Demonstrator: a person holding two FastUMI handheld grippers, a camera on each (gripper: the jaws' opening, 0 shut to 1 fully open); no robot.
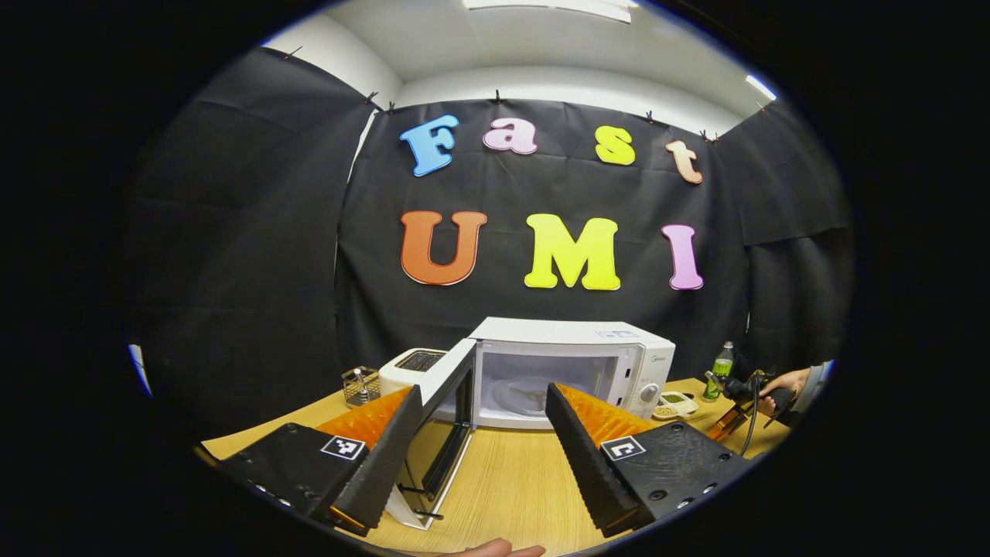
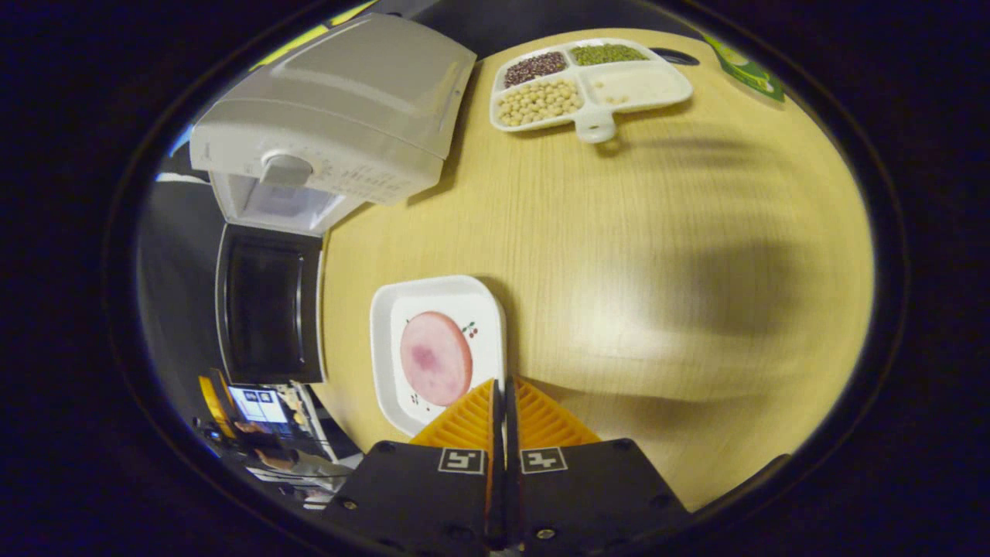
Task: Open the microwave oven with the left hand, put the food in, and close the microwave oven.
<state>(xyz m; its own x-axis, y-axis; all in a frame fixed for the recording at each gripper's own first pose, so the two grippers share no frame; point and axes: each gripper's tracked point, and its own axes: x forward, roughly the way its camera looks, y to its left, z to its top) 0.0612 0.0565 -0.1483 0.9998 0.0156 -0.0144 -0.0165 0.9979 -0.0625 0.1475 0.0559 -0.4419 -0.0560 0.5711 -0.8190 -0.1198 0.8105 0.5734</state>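
The white microwave (image 1: 572, 363) stands at the back of the wooden table with its door (image 1: 445, 425) swung wide to the left; the glass turntable inside is bare. My left gripper (image 1: 483, 391) is open in front of the cavity, its left finger beside the door's edge, holding nothing. In the right gripper view I look down on a white square plate (image 2: 402, 309) with a pink ham slice (image 2: 437, 357). My right gripper (image 2: 501, 383) is shut on the plate's rim. The microwave (image 2: 332, 100) and its open door (image 2: 267, 309) lie to the left.
A divided dish of beans and grains (image 2: 588, 77) sits beyond the plate, next to a green bottle (image 1: 721, 367). A white toaster (image 1: 414, 367) and a wire basket (image 1: 361, 385) stand left of the microwave. A person's hand (image 1: 785, 383) holds the other gripper at the far right.
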